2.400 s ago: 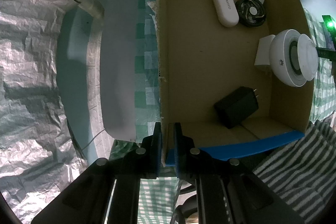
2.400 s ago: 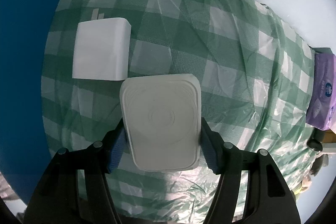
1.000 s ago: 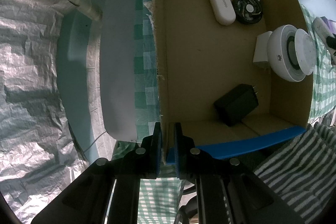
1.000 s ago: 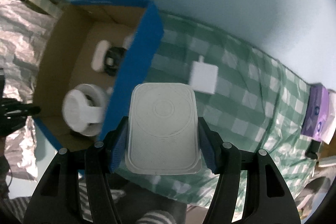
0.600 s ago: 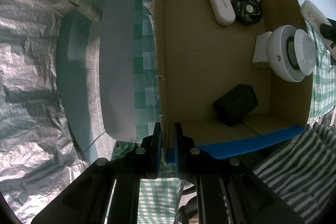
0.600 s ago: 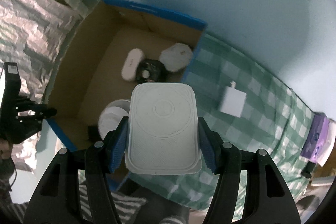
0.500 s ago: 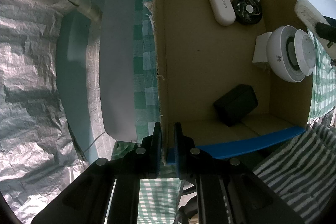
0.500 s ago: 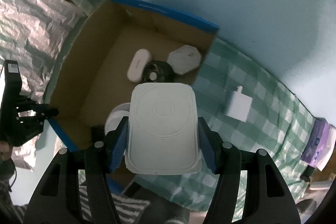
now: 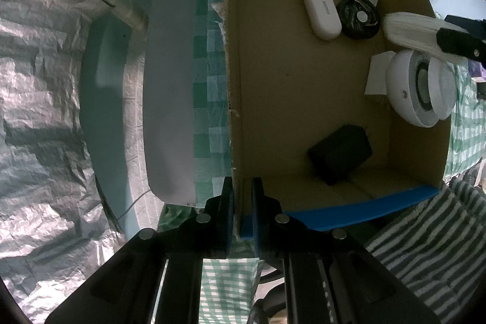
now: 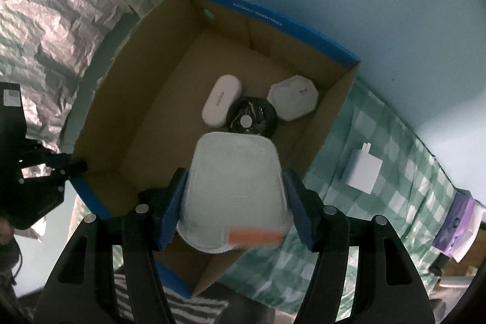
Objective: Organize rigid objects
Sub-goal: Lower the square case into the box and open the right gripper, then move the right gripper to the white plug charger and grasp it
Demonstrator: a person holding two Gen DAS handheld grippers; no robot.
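Observation:
My right gripper (image 10: pixel 232 202) is shut on a white rounded-rectangle device (image 10: pixel 234 190), tilted and blurred above the open cardboard box (image 10: pixel 127 99). In the left wrist view that device (image 9: pixel 410 28) enters over the box's right wall. My left gripper (image 9: pixel 243 214) is shut on the box's near corner wall (image 9: pixel 235 111). Inside lie a white oval case (image 9: pixel 322 12), a black round fan (image 9: pixel 360 17), a white hexagonal puck (image 10: pixel 293 100), a white round speaker (image 9: pixel 422 87) and a black adapter (image 9: pixel 340 154).
A white charger (image 10: pixel 363 170) lies on the green checked cloth (image 10: pixel 395 187) right of the box. A purple pack (image 10: pixel 455 220) sits at the far right. Crinkled silver foil (image 9: pixel 36 111) covers the left side. A striped cloth (image 9: pixel 425 248) lies near the box front.
My right gripper carried the white device from the cloth to above the box, and the device now tilts forward. My left gripper stayed clamped on the box wall.

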